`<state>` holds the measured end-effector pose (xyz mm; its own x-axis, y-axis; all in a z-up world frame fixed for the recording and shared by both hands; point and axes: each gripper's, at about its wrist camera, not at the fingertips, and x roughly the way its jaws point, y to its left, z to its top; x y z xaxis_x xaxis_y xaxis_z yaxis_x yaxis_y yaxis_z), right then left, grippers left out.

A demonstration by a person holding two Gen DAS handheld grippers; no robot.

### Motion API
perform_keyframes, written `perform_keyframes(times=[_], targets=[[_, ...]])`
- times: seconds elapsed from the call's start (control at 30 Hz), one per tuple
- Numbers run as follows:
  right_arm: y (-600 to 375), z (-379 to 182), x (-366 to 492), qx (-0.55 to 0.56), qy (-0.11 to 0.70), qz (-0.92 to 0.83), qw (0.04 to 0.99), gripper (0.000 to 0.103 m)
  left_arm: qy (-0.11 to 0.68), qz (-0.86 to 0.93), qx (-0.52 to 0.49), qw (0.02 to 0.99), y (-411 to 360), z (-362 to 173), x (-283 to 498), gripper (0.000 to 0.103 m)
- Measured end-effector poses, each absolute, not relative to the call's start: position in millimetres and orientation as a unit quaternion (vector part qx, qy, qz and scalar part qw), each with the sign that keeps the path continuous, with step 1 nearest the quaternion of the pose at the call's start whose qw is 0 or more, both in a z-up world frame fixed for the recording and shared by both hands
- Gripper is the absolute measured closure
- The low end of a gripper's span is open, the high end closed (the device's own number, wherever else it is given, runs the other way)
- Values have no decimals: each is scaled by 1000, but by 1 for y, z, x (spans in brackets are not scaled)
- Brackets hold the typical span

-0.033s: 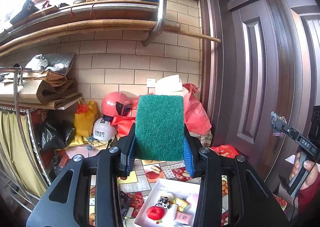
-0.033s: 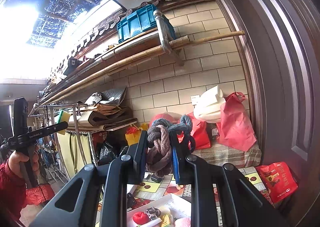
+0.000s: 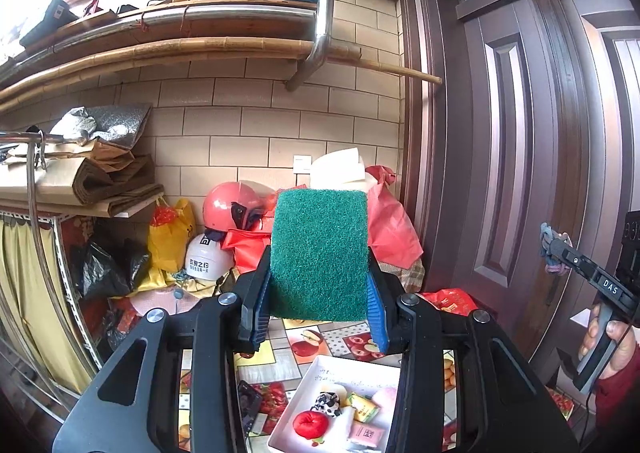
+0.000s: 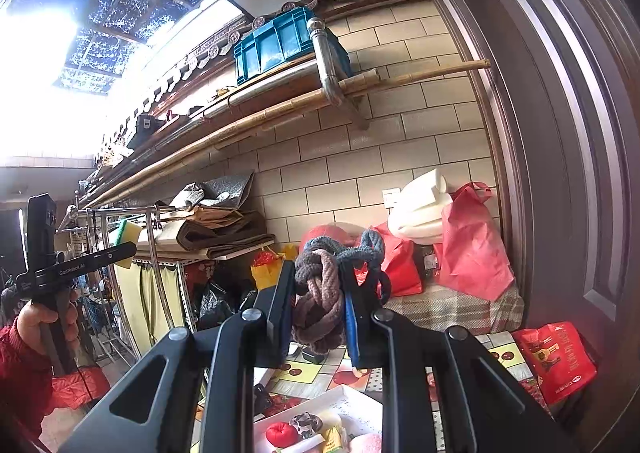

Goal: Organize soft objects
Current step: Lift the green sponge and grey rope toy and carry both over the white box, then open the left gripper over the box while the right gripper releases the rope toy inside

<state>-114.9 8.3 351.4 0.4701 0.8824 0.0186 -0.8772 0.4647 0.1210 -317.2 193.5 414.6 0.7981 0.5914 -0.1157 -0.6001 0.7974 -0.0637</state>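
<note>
My left gripper point(image 3: 318, 255) is shut on a green scouring sponge point(image 3: 320, 253), held upright and high above the table. My right gripper point(image 4: 318, 269) is shut on a knotted rope toy point(image 4: 320, 301) of grey-blue and mauve cord. Below both lies a white tray point(image 3: 310, 381) with a red plush fruit point(image 3: 311, 423), a cow-patterned soft item point(image 3: 330, 401) and small packets. Each view also shows the other gripper off to the side: the right gripper point(image 3: 560, 253) held by a hand, and the left gripper point(image 4: 120, 249) with the yellow-backed sponge point(image 4: 128, 233).
A fruit-patterned tablecloth point(image 3: 332, 341) covers the table under the tray, with a dark phone point(image 3: 248, 401) on it. Behind are pink helmets point(image 3: 232, 209), red bags point(image 3: 390, 229), a shelf of folded cardboard point(image 3: 100, 181) and a brown door point(image 3: 520, 133) on the right.
</note>
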Motion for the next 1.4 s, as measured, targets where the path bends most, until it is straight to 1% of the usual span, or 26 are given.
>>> perform_keyframes(times=[0.17,0.43,0.57,0.67,0.83,0.97,1.07,1.17,1.23,1.3,1.33,1.37,1.4], targets=[[21,345,-106,52,40,520,852,83,59,314,-55,946,204,404,-306,64],[52,327,-84,47,82,525,846,83,108,297,-102,943,233,363,-270,64],[68,319,-74,40,99,526,844,83,116,298,-108,942,244,353,-257,64],[82,307,-64,33,117,525,843,83,142,293,-112,939,253,335,-239,64],[116,273,-41,3,167,521,837,80,211,268,-141,929,265,273,-201,64],[150,230,-23,-31,221,517,826,80,286,232,-185,911,267,194,-167,64],[176,194,-9,-54,269,512,814,80,333,230,-187,895,263,140,-144,64],[199,160,1,-74,307,505,803,80,367,240,-179,881,257,107,-126,64],[211,142,7,-80,328,500,798,80,383,249,-173,873,256,97,-120,64],[220,129,11,-82,342,493,796,77,393,260,-164,867,260,92,-116,57],[224,124,13,-83,348,490,795,69,396,266,-160,864,261,90,-114,42],[228,119,15,-85,354,486,794,59,398,271,-156,862,261,88,-113,19],[230,114,16,-85,360,484,793,38,399,274,-154,861,264,85,-114,12]])
